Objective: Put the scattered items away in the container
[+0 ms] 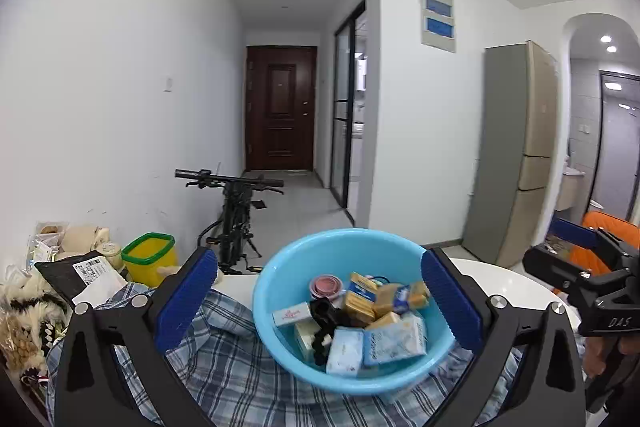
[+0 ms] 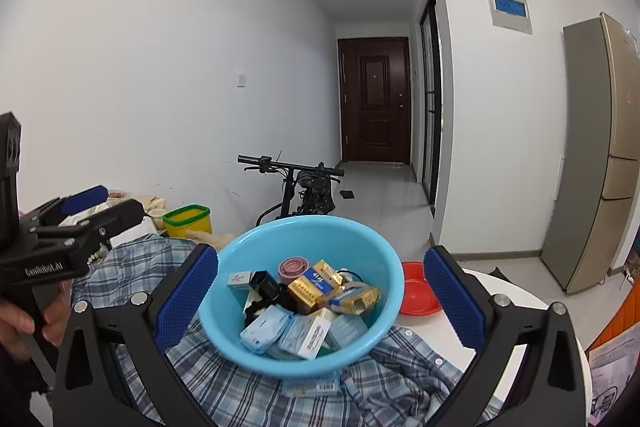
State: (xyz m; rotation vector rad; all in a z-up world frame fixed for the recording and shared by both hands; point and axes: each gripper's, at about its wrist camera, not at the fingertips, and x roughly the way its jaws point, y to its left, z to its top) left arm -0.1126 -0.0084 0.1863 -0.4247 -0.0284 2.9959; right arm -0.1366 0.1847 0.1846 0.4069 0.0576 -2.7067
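Both tools, left (image 1: 320, 301) and right (image 2: 321, 297), gape empty beside the basin (image 1: 280, 267); perched on the rumpled shirt (image 1: 224, 367), it could tip if nudged

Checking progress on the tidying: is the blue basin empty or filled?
Partly filled. The blue basin holds a pile of small boxes and packets, which sits below its rim.

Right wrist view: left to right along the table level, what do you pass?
Left gripper held in a hand → yellow tub with green rim → blue basin full of small boxes → red bowl → fridge by the far right wall.
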